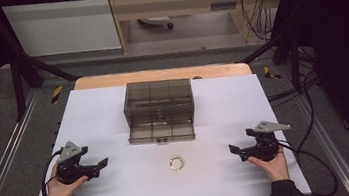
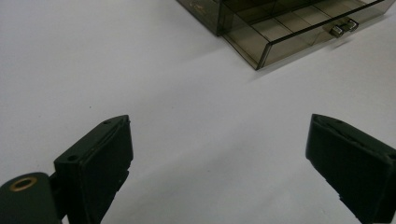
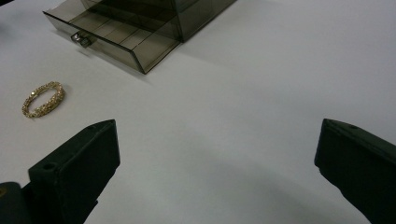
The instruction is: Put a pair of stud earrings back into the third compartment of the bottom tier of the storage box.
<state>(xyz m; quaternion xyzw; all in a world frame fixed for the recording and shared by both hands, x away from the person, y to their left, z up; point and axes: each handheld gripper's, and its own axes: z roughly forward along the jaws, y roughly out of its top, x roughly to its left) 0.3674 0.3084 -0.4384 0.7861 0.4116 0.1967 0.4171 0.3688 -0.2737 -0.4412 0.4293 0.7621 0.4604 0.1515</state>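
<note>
A smoky transparent drawer box (image 1: pixel 159 110) stands in the middle of the white table (image 1: pixel 124 195), its lower drawer (image 1: pixel 161 131) pulled out toward me, with a small metal handle (image 2: pixel 343 27) on its front. A gold beaded bracelet (image 1: pixel 176 163) lies flat in front of the drawer, and it also appears at the left of the right gripper view as a gold bracelet (image 3: pixel 43 99). My left gripper (image 1: pixel 101 164) rests at the table's left, jaws wide open and empty. My right gripper (image 1: pixel 233 149) rests at the right, also open and empty. The drawer's compartments (image 3: pixel 122 35) look empty.
A wooden strip (image 1: pixel 159 74) edges the table's far side. Black frame bars and cables (image 1: pixel 310 111) run along the right side. A desk and loose wires stand beyond the table.
</note>
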